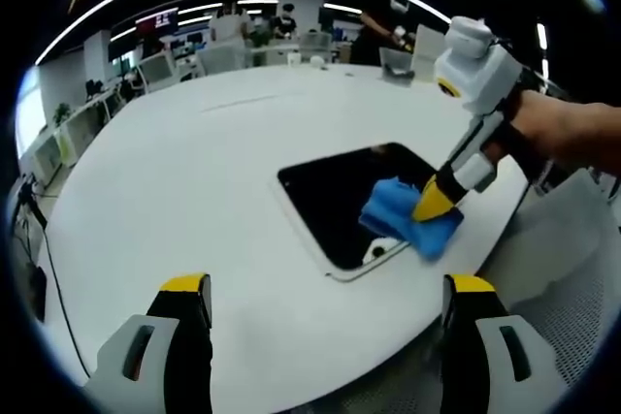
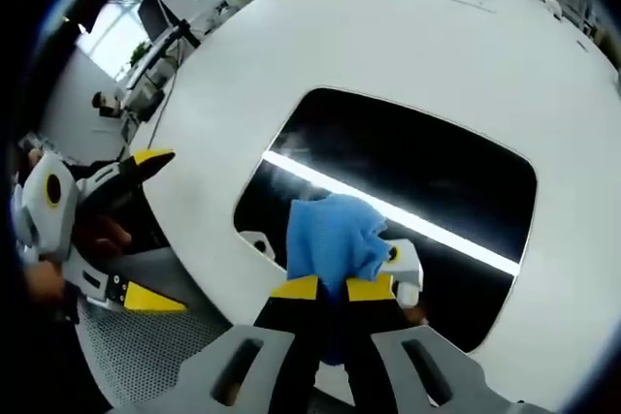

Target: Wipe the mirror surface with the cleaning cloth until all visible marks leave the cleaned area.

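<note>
A dark rectangular mirror (image 1: 340, 196) (image 2: 408, 157) with a white frame lies flat on the white table (image 1: 194, 162) (image 2: 417, 36). My right gripper (image 2: 332, 288) (image 1: 437, 203) is shut on a blue cleaning cloth (image 2: 332, 235) (image 1: 403, 215) and presses it onto the mirror's near edge. A bright strip of ceiling light reflects across the glass in the right gripper view. My left gripper (image 1: 325, 288) hovers open above the table's near edge, short of the mirror, with nothing between its jaws. In the right gripper view it appears at the far left (image 2: 146, 225), off the table.
The table's rounded edge (image 1: 456, 269) runs close to the mirror, with grey mesh flooring beyond it. A person's hand and arm (image 1: 572, 133) hold the right gripper. Desks, monitors and people stand in the office behind the far side of the table.
</note>
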`<state>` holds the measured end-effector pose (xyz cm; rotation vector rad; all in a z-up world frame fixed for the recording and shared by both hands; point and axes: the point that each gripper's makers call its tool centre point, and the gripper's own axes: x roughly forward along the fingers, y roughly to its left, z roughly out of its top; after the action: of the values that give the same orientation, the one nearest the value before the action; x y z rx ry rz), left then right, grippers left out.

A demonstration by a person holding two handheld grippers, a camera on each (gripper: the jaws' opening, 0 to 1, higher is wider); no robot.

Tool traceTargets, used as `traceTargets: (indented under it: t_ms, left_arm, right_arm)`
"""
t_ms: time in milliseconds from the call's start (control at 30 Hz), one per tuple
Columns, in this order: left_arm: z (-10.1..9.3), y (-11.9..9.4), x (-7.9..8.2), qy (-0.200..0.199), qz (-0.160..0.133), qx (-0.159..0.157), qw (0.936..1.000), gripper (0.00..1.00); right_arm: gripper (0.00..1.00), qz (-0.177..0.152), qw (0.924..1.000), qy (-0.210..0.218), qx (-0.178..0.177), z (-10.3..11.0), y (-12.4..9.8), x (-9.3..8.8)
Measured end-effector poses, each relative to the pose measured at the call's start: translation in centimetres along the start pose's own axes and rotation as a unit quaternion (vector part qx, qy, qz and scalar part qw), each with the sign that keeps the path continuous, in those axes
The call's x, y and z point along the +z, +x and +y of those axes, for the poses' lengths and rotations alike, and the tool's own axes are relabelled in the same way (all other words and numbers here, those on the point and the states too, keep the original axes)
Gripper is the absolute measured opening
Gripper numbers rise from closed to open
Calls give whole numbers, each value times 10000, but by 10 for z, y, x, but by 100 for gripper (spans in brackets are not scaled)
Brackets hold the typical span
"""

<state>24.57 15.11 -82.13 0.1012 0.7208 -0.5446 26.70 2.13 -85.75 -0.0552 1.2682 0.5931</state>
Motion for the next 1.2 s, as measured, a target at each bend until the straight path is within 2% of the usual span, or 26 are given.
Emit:
traceTargets:
  t_ms: [567, 1200]
  left_arm:
    - [0, 0, 1, -10, -22, 3, 10000, 99]
    - [2, 0, 1, -33, -24, 45, 10000, 99]
  right_arm:
    - [2, -10, 9999, 128, -15, -5, 3, 8]
    - [2, -78, 9997, 210, -67, -14, 7, 31]
